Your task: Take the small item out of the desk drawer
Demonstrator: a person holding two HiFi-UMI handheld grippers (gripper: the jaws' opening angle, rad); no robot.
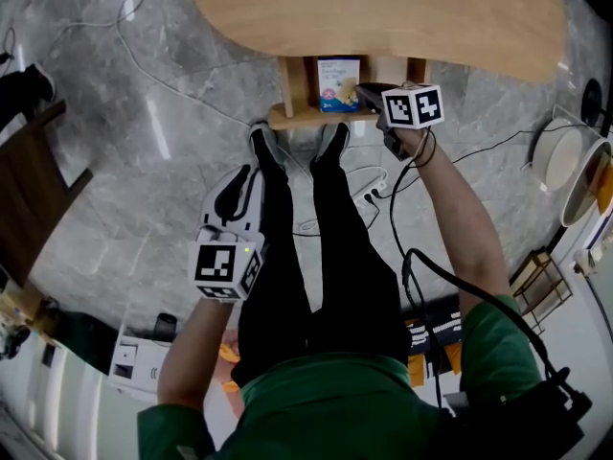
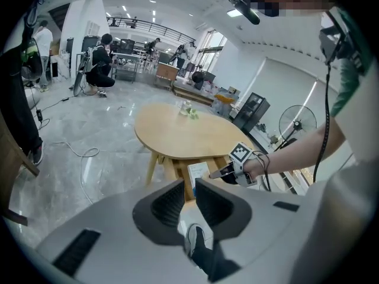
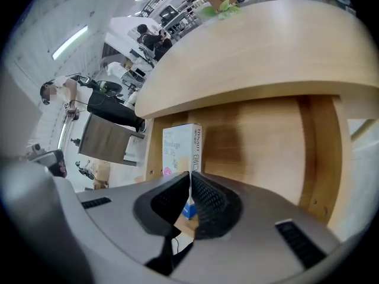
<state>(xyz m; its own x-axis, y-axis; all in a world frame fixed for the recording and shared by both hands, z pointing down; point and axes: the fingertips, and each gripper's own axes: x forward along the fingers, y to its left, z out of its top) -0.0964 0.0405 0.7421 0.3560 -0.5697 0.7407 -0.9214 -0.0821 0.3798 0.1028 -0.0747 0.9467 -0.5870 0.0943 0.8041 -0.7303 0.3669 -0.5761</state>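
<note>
Under the table (image 1: 383,17), the right tongs (image 3: 189,176) pinch the small box (image 3: 177,149), which is not out of its compartment. The left tongs (image 2: 188,187) are slightly spread and empty.

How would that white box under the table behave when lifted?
The small box looks like thin card: probably light, easily dented. Upright and narrow, it might tip if nudged. The right claw pinches only its edge, so may swivel.

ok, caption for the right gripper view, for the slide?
Right gripper pinching the edge of the white box under the wooden table.
</note>
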